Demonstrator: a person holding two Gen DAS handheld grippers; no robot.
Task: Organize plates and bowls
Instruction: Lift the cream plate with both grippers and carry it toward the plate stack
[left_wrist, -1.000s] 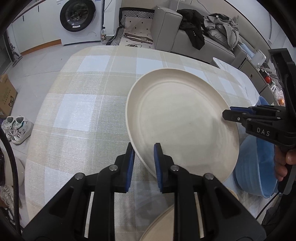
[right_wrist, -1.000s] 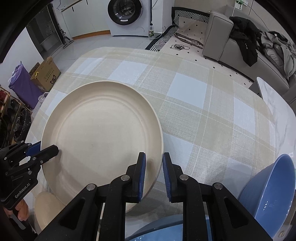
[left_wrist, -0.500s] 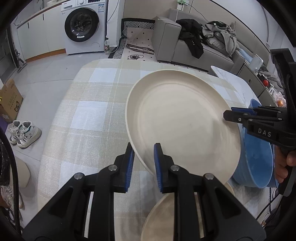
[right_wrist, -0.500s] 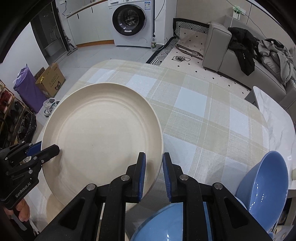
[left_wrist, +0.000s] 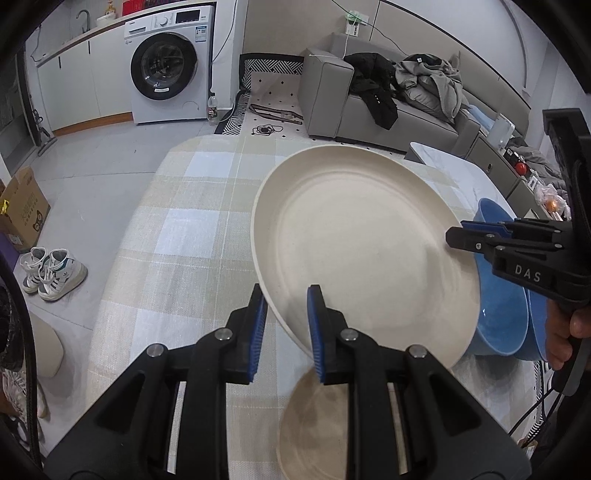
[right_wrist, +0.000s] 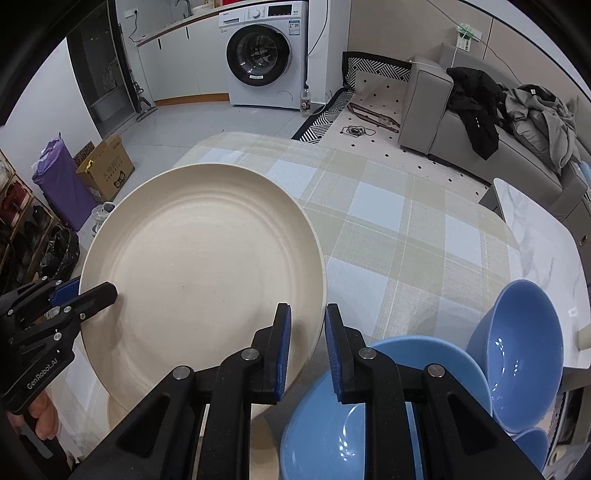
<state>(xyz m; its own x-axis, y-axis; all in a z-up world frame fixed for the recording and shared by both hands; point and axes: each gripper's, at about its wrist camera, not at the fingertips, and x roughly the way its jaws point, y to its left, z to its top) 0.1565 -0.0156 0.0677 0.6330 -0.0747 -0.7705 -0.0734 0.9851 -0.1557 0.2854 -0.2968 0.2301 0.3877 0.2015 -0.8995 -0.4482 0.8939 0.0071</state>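
Gripping cream plate (left_wrist: 362, 240) by opposite rims: left gripper (left_wrist: 286, 325), right gripper (right_wrist: 307, 347) (both clamped), above checked tablecloth (left_wrist: 177, 236).

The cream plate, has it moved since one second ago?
Yes. The cream plate, gripped by both grippers, has risen off the checked tablecloth: more of the table's far edge and floor now show beyond it, and a second plate appears underneath.

Cream plate (left_wrist: 365, 243) clamped by left gripper (left_wrist: 286, 321) and right gripper (left_wrist: 460, 233), above checked tablecloth (left_wrist: 177, 236)

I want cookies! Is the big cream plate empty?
Empty: the big round cream plate, held by the left gripper and right gripper, shows only bare surface.
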